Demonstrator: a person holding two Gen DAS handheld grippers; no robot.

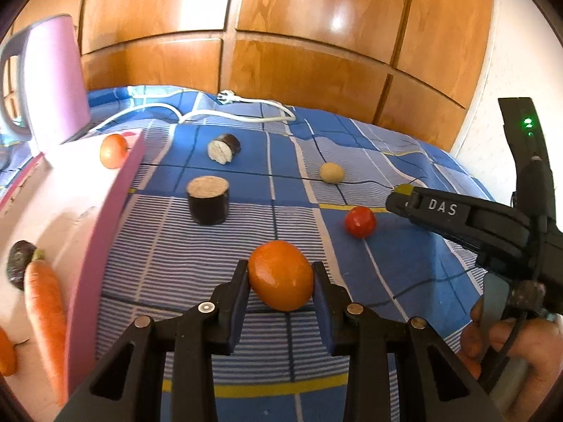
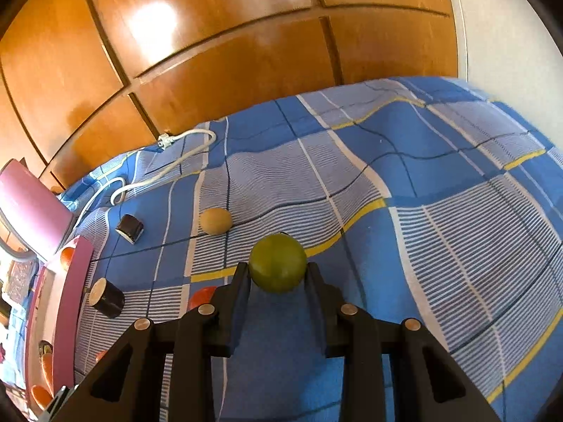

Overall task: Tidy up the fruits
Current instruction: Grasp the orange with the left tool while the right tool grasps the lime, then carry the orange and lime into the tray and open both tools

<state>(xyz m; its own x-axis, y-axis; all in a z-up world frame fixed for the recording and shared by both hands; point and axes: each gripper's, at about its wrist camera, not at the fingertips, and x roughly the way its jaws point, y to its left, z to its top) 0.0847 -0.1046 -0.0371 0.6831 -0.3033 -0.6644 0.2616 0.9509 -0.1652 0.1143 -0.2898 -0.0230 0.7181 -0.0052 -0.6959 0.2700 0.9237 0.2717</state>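
Now: both grippers loaded, fruit lifted for sorting.

Pink tray (image 1: 105,232) at 9 o'clock, already carrying a carrot (image 1: 45,302), likely the drop target. Left gripper (image 1: 281,281) is clamped on the orange (image 1: 281,276), pads squeezing its sides so it cannot roll. Right gripper (image 2: 278,269) is closed around the green fruit (image 2: 278,262) likewise. Tomato (image 1: 359,221) waits loose at 1 o'clock on the blue cloth (image 1: 404,274).

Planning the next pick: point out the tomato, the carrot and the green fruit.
tomato (image 1: 359,221), left wrist view, middle of its red skin
carrot (image 1: 44,302), left wrist view, mid-body
green fruit (image 2: 278,262), right wrist view, its front
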